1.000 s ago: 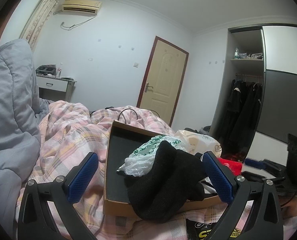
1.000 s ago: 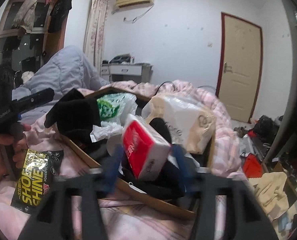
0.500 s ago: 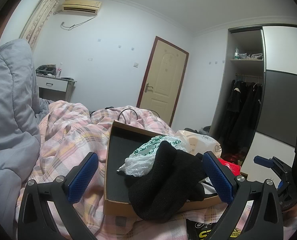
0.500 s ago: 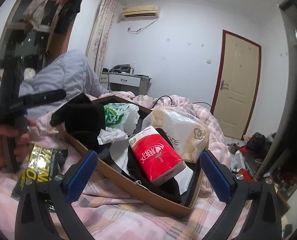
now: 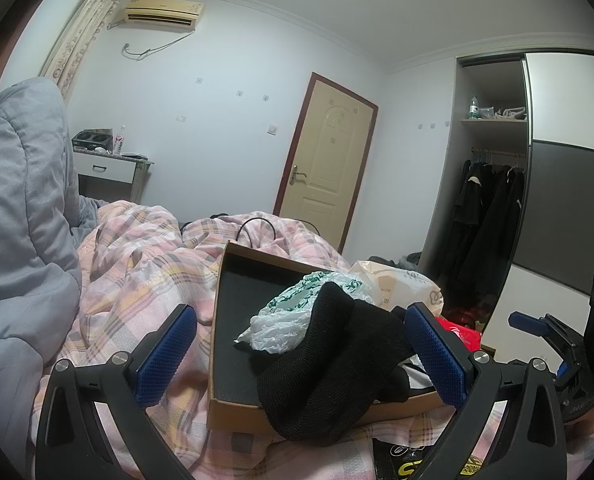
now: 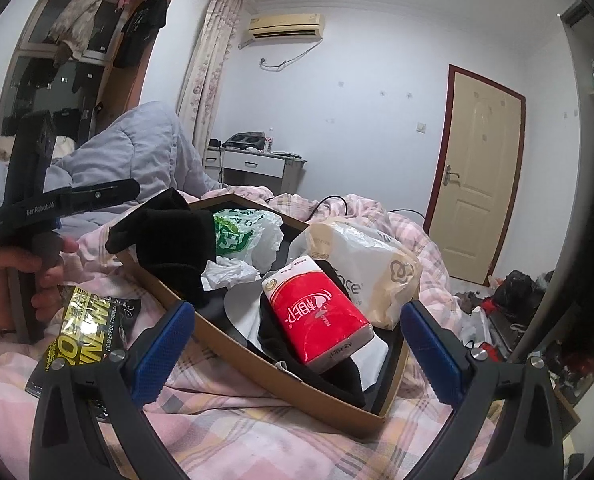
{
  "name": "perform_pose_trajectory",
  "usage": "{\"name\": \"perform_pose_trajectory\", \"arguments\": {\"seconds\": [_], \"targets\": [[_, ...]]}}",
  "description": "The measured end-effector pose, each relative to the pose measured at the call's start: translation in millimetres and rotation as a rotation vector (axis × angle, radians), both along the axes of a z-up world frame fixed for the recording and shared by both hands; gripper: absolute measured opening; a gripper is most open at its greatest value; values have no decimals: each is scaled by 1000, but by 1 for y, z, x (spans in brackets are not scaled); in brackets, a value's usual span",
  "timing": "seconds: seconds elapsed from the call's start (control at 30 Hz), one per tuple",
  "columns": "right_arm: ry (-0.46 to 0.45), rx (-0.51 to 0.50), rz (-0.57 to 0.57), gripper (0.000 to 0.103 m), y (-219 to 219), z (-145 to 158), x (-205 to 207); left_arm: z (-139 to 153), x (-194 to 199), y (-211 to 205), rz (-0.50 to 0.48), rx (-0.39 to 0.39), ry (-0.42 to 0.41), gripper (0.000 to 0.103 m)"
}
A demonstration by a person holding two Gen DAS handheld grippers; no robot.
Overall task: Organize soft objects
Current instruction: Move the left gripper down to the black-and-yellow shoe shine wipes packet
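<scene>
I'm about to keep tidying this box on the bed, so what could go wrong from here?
1. The black knitted garment hangs over the brown cardboard box's near rim; it may slide out onto the pink checked quilt.
2. The red tissue pack lies tilted on the pile inside the box, so it could tip.
3. The black and yellow shoe-shine packet lies outside the box, easy to overlook.

Cream door [image 5: 325, 168] at the back, air conditioner [image 5: 162, 11] up high, white nightstand [image 5: 107, 168] by the wall, dark coats [image 5: 485, 216] in the open wardrobe.
</scene>
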State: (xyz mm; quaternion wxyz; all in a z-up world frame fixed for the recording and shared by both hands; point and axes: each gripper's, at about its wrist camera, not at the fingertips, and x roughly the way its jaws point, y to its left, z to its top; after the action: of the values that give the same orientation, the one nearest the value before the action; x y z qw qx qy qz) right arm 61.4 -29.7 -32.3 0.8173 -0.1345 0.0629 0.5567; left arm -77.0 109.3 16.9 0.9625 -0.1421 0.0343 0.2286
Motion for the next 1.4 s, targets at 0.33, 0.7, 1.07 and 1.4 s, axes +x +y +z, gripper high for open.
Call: {"name": "perform_pose_trajectory", "arguments": {"seconds": [0.33,0.7,1.07,1.4], "targets": [[44,18,8,102,-2,0,8,1,3,-4,-3,34,10,103],[61,23,8,102,-3,0,13,3,7,-10,-7,65,23,103],[61,23,10,102,-3,0,14,4,9,-12,-7,87,33,103],[61,22,10,102,-3,0,14,4,9,-13,-12,93,37,103]]}}
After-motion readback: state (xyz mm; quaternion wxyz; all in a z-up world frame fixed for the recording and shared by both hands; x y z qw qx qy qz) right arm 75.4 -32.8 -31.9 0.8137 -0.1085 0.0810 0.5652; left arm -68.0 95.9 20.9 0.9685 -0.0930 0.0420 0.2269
